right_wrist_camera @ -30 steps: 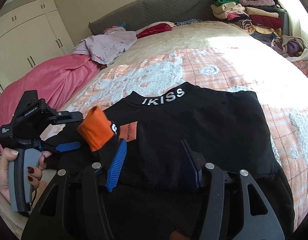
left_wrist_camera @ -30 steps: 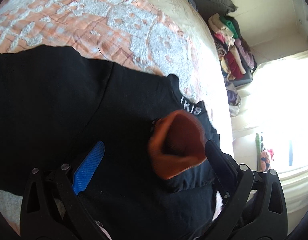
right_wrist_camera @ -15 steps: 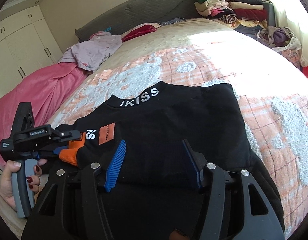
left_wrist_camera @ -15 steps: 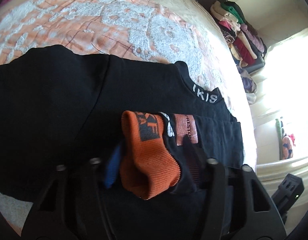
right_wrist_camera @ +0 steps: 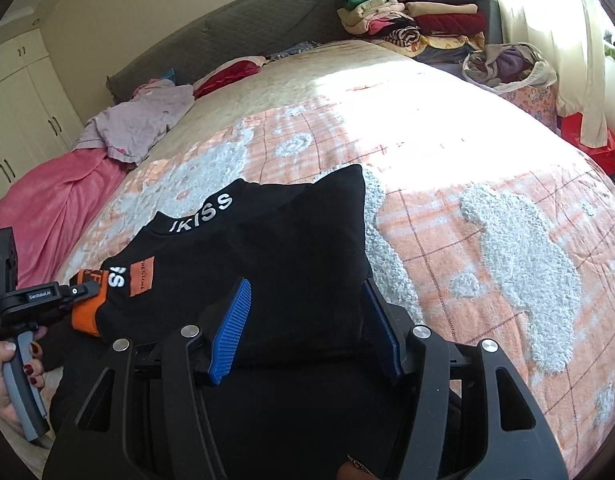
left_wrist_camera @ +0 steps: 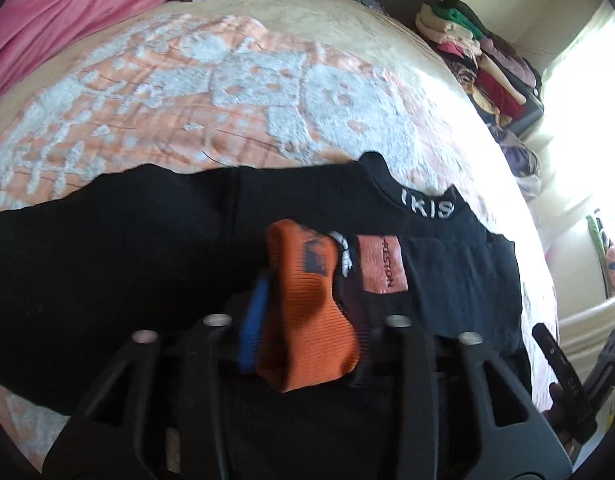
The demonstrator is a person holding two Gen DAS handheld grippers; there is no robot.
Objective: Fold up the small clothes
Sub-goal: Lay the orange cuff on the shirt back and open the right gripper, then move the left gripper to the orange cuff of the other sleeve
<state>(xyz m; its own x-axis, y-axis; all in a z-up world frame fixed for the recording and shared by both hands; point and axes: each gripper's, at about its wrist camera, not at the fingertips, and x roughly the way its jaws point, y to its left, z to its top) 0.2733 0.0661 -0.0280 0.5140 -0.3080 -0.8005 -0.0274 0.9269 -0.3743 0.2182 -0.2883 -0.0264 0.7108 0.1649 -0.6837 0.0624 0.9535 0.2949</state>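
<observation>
the jaws of the left gripper (left_wrist_camera: 303, 316) are clamping the orange ribbed cuff (left_wrist_camera: 303, 320) of the black sweatshirt (left_wrist_camera: 127, 264), blue pad on one side, dark pad on the other, and they have just been easing a touch wider with the cuff bunched between them. the right gripper (right_wrist_camera: 307, 316) is sitting with its jaws parted, ridged blue pads on either side of the black fabric with clear gaps showing, pinching nothing.

the sweatshirt is lying across the near part of the bed, on the bedspread (right_wrist_camera: 487, 220), a peach checked cover with raised, fluffy white patches. the knit is looking thick, matte and soft; the collar is standing up with white lettering (right_wrist_camera: 201, 214) stitched across it. the sleeve is coming across the chest, showing an orange rectangular patch (left_wrist_camera: 381, 266) and white letters beside the cuff. the far shoulder corner is poking up in a point in the right wrist view.

a hand (right_wrist_camera: 11, 376) with dark red nails is squeezing the grey handle of the left gripper. a pink blanket (right_wrist_camera: 51, 208) is rumpling at the bed's edge, and a stack of folded clothes (right_wrist_camera: 411, 12) is piling up by the headboard.
</observation>
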